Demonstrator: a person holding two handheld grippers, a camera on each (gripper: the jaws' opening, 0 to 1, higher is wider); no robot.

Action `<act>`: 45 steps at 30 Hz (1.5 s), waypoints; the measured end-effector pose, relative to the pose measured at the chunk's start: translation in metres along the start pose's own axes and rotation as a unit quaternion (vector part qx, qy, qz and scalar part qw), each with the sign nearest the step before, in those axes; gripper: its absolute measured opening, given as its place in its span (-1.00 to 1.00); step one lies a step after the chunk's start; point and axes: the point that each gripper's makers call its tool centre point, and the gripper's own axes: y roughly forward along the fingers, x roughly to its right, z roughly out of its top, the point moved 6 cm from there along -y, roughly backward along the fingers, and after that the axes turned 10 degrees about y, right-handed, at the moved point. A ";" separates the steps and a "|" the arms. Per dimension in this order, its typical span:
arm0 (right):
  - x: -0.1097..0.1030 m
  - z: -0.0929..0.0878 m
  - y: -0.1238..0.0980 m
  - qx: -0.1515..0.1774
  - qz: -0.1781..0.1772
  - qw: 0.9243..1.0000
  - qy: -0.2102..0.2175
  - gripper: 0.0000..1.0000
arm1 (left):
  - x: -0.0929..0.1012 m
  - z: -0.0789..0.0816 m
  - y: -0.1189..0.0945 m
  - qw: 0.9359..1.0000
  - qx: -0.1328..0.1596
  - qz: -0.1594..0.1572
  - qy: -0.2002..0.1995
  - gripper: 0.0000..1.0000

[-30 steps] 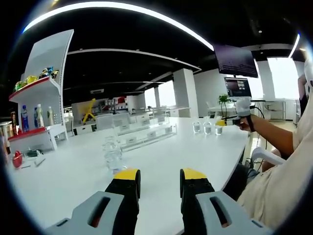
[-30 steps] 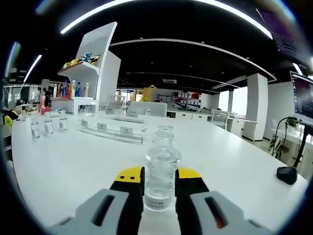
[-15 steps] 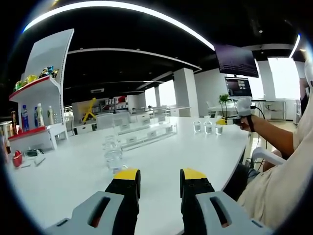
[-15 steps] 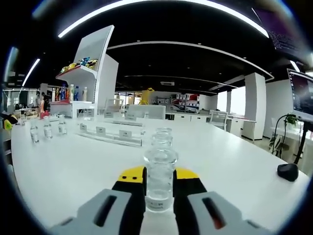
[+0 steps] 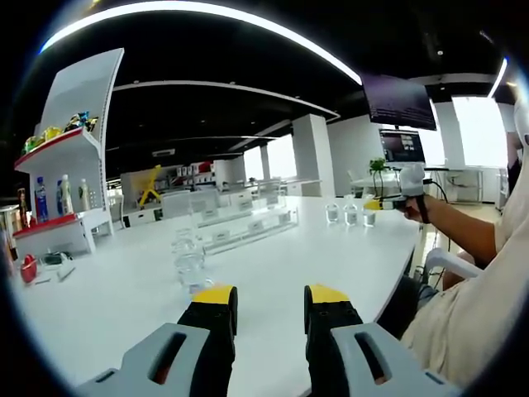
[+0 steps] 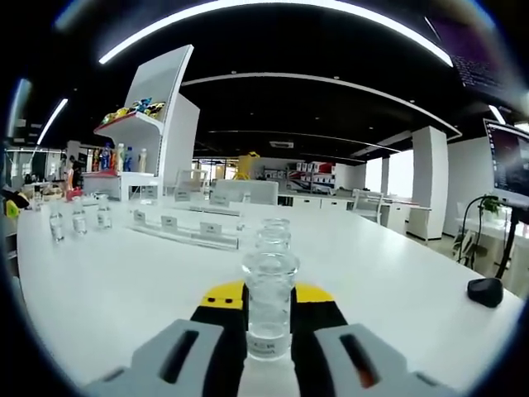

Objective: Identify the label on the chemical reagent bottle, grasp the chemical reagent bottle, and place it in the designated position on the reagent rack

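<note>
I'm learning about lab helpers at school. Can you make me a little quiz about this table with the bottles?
1. True or false: the right gripper has its jaws closed on a clear bottle.
2. What sits between the left gripper jaws? A) a bottle B) nothing C) a cup
3. Fill in: in the right gripper view, the clear rack lies on the white ____.

Key: 1 true; 2 B; 3 table.
</note>
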 end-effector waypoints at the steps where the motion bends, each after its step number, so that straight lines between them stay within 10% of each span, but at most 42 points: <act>1: 0.000 0.000 0.000 0.000 -0.001 1.000 -0.001 -0.62 | 0.000 0.000 0.000 1.000 0.000 0.000 0.000 -0.35; 23: 0.001 0.009 -0.005 -0.003 -0.012 1.000 0.014 -0.63 | 0.003 0.006 -0.001 1.000 0.006 -0.006 0.003 -0.35; 45: -0.025 0.065 -0.007 0.040 0.035 0.998 0.020 -0.62 | 0.002 0.006 -0.005 1.000 0.003 -0.002 0.008 -0.35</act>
